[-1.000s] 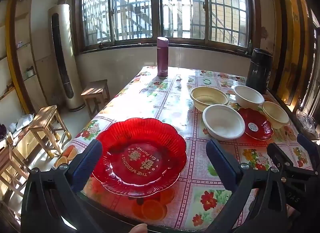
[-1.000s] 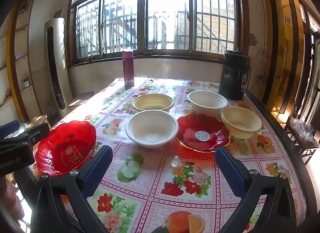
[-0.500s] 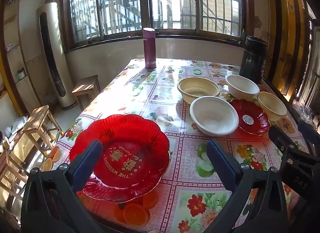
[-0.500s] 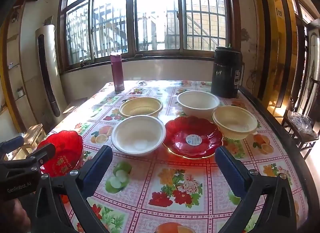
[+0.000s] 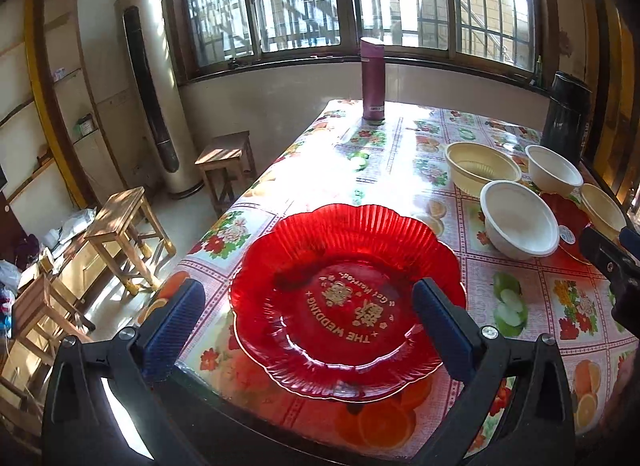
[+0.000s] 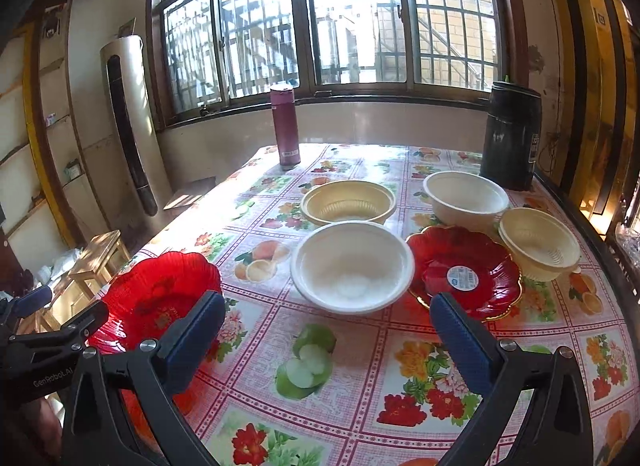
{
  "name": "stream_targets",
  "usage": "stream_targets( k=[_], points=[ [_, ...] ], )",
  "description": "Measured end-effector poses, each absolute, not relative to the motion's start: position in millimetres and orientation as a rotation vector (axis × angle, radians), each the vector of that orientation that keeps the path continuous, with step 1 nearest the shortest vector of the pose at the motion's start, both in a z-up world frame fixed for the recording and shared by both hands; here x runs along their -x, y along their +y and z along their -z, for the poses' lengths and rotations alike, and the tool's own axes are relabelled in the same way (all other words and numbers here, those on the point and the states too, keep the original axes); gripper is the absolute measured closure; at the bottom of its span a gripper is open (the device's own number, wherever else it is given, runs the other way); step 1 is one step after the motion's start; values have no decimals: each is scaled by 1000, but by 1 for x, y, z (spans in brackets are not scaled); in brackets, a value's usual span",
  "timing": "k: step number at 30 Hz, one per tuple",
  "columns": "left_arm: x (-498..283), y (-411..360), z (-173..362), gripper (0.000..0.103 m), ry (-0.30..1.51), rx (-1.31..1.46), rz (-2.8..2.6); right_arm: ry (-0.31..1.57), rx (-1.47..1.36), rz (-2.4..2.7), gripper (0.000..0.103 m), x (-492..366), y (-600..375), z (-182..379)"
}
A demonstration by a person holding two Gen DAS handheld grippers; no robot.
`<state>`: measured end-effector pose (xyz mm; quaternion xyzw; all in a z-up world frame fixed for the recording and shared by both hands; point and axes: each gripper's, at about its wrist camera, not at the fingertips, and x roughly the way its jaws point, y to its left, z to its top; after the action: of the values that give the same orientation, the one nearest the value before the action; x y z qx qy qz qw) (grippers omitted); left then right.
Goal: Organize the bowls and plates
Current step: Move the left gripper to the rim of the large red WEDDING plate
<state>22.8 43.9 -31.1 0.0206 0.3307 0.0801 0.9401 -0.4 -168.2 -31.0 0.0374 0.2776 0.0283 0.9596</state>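
1. Your left gripper [image 5: 308, 314] is wide open, framing the big red plate [image 5: 346, 298] at the table's near-left corner.
2. Right gripper [image 6: 326, 326] is wide, empty, before the white bowl [image 6: 352, 266].
3. Pinch the rim squarely; thin plastic slips.

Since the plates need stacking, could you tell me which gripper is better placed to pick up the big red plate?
Left. The left gripper is open right over the big red plate; the right gripper faces the white bowl.
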Motion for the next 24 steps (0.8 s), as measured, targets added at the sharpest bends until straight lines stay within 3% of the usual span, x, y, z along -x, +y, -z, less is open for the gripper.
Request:
stream_targets(
  k=[12, 24],
  points=[
    [-27, 116, 42, 0, 693, 39, -237, 612, -11, -119, 0, -23, -97, 36],
    [-56, 140, 82, 0, 850, 71, -224, 731, 33, -105, 0, -57, -75, 70]
  ],
)
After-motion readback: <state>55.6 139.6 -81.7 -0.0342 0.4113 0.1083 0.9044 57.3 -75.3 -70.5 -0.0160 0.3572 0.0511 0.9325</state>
